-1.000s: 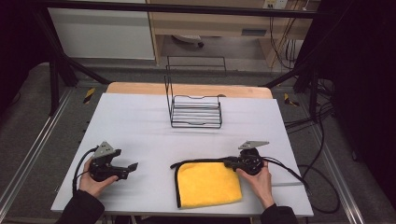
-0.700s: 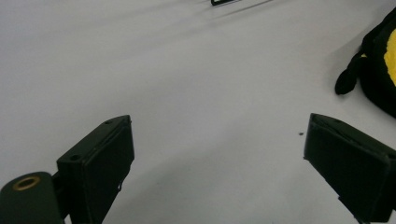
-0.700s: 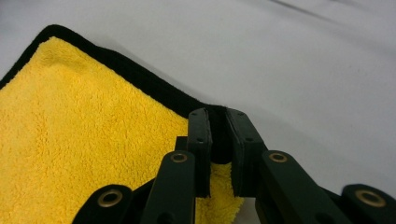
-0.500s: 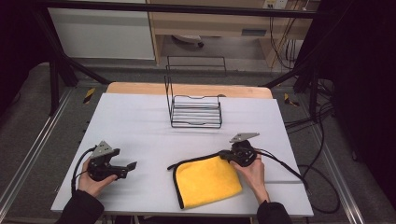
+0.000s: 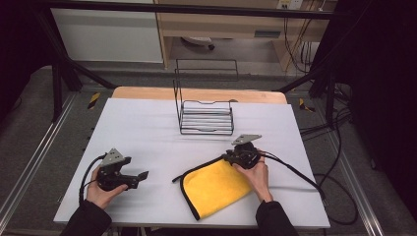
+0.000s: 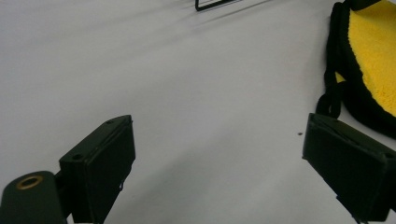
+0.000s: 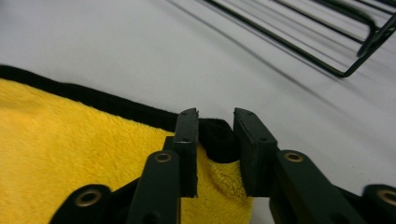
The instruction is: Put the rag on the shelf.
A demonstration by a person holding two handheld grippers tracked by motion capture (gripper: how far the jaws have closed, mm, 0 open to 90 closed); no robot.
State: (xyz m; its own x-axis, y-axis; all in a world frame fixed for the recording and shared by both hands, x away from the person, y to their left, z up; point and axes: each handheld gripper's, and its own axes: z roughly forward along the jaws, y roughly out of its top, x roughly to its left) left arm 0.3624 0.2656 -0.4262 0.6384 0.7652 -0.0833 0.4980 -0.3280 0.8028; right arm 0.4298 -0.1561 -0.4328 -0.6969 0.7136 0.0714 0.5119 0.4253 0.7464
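The yellow cloth (image 5: pixel 216 186), edged in black, lies flat in the lower middle of the high view, on the near part of the white table (image 5: pixel 147 128), with a thin black loop trailing from its left corner. At its upper right corner the right gripper (image 5: pixel 231 157) has its jaws on either side of a raised fold of the black hem; in the right gripper view the cloth (image 7: pixel 70 177) bunches up between the two pads, but a gap shows beside the fold and the jaws have just been opening, so the hold looks loose rather than pinched tight (a released or half-released corner, by my reading). The left gripper (image 5: pixel 142 175) rests low at the left of the high view, well apart from the cloth, its jaws spread wide with nothing between them, as the left gripper view confirms. The wire rack (image 5: pixel 205 115) stands farther back at the centre of the frame. The risk from here is that the corner slips out if the right hand lifts or pulls before the jaws close properly, since soft pile gives little to bite on; dragging sideways could also crumple the cloth, or sweep it toward the table's near edge.
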